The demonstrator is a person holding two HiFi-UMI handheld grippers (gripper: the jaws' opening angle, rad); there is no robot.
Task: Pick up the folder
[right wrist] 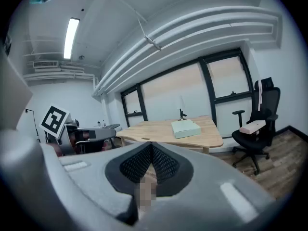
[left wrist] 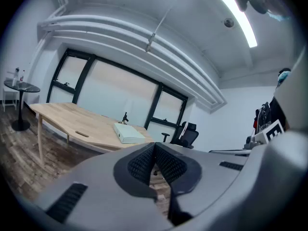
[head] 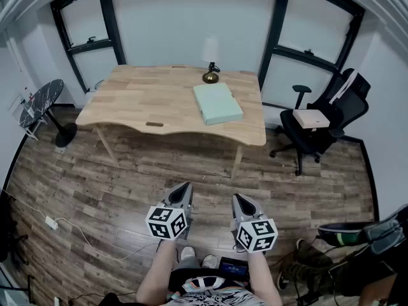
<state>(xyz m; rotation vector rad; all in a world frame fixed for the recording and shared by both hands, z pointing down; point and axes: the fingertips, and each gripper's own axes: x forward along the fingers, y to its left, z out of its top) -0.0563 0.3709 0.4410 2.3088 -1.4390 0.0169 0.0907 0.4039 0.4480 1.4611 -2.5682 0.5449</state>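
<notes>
A pale green folder (head: 217,102) lies flat on the wooden table (head: 146,101), toward its right side; it also shows as the folder (left wrist: 128,133) in the left gripper view and the folder (right wrist: 186,128) in the right gripper view. My left gripper (head: 186,189) and right gripper (head: 240,201) hover side by side over the floor, well short of the table. Both are shut with nothing between the jaws. The left gripper (left wrist: 154,150) and right gripper (right wrist: 151,149) point toward the table.
A small brass-based desk lamp (head: 211,74) stands behind the folder. A black office chair (head: 319,123) with a pinkish box (head: 310,118) on its seat stands right of the table. A round dark side table (head: 41,102) is at left. A white cable (head: 76,231) trails on the wood floor.
</notes>
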